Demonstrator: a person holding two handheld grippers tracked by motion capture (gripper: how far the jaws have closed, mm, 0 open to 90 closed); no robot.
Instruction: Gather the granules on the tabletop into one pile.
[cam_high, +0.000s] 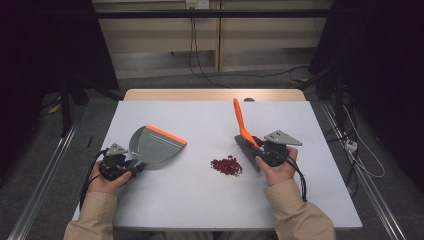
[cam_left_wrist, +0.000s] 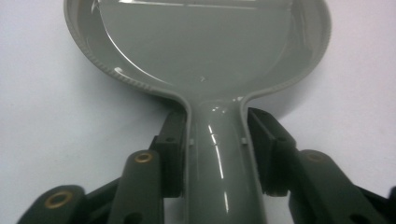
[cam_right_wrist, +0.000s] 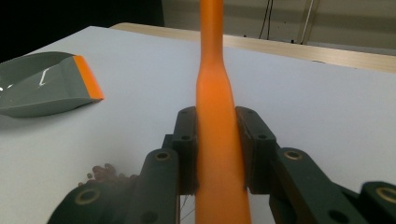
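A grey dustpan (cam_high: 152, 145) with an orange lip lies flat on the white table (cam_high: 210, 205) at the left. My left gripper (cam_high: 132, 166) is shut on its handle. In the left gripper view the pads (cam_left_wrist: 173, 154) press both sides of the dustpan handle (cam_left_wrist: 215, 186), and the pan (cam_left_wrist: 201, 46) spreads out ahead. My right gripper (cam_high: 260, 150) is shut on the orange handle of a brush (cam_high: 240, 120), whose dark bristles rest on the table. In the right gripper view the handle (cam_right_wrist: 217, 93) rises between the right gripper's (cam_right_wrist: 218, 126) jaws. A small pile of red beads (cam_high: 226, 166) lies between pan and brush.
The table's wooden back edge (cam_high: 215, 95) runs behind the white surface. Dark stands and cables (cam_high: 200, 65) crowd the floor beyond. In the right gripper view the dustpan (cam_right_wrist: 42, 84) sits far left and the beads (cam_right_wrist: 105, 171) lie just left of the jaws.
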